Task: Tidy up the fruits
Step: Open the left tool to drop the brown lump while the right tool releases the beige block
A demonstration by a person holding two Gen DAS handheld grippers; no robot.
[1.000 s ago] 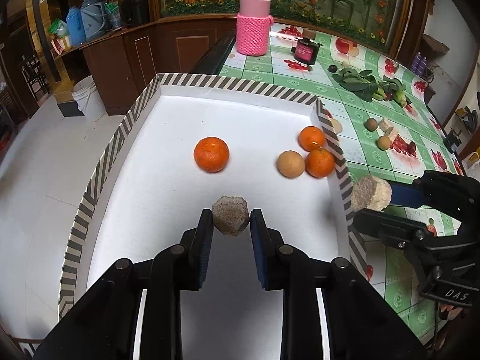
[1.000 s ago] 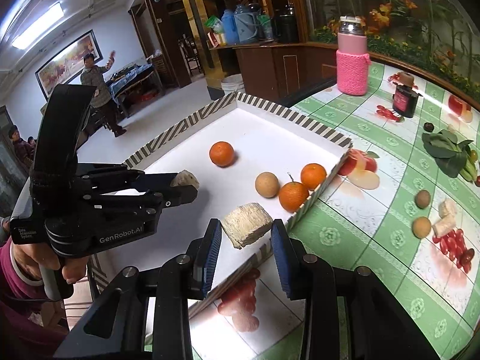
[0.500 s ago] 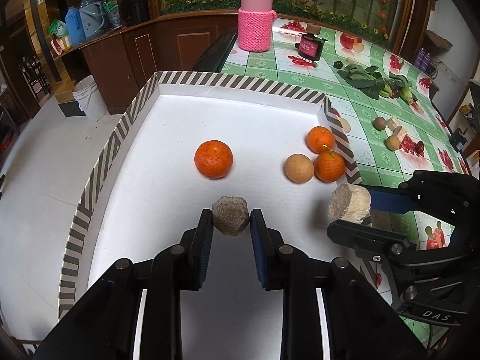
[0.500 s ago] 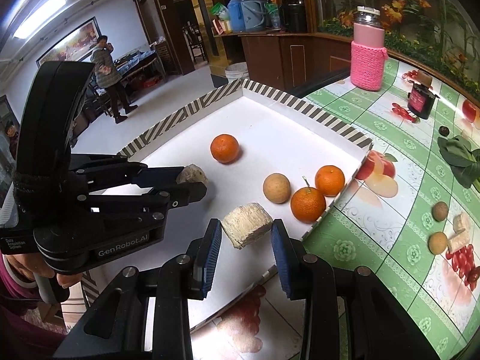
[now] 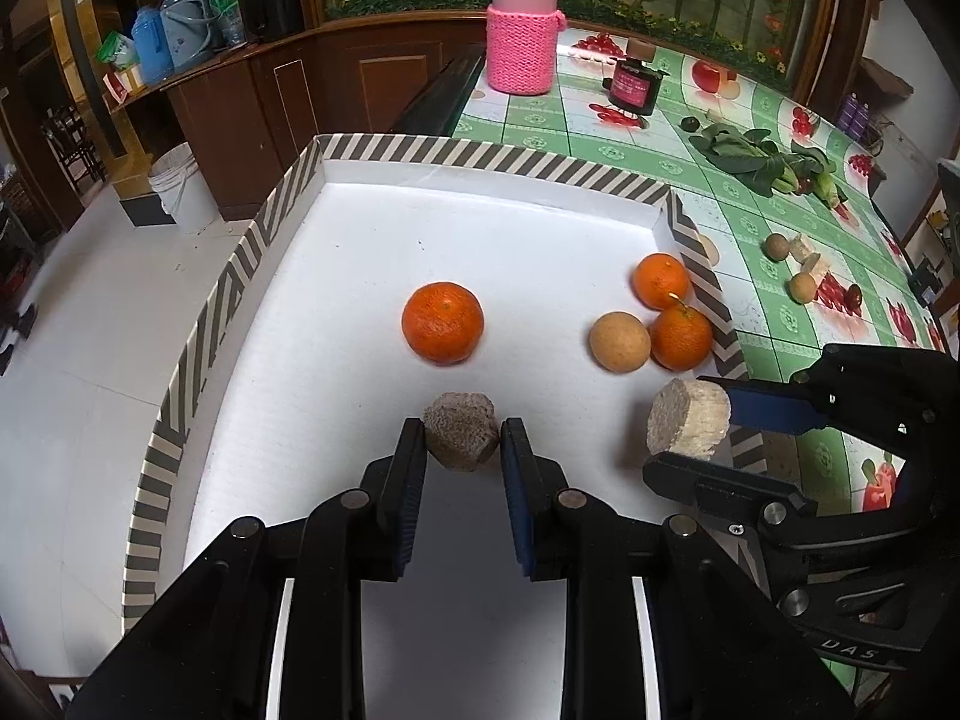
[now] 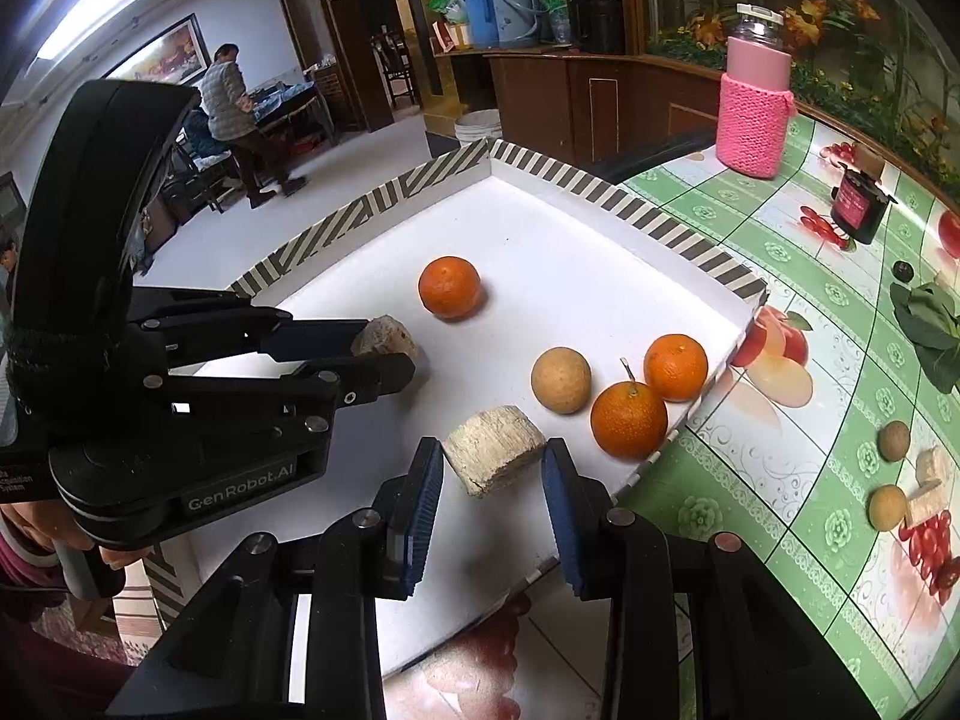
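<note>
Left wrist view: left gripper (image 5: 462, 441) pinches a brown chunk (image 5: 461, 439); right gripper (image 6: 492, 468) clamps a pale chunk (image 6: 493, 449). Released carelessly, either may roll into the oranges (image 5: 672, 312) at two o'clock.

Open tray floor (image 5: 336, 312) beside orange (image 5: 442, 322)

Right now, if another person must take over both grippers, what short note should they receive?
Left gripper: shut on a brownish chunk, above the tray's white floor.
Right gripper: shut on a pale fibrous chunk, near the tray's right wall.
Already in the striped tray: three oranges, one alone, two by the right wall, with a tan round fruit.
Left to do: probably set both chunks down; two tan fruits and pale pieces remain on the tablecloth.
</note>
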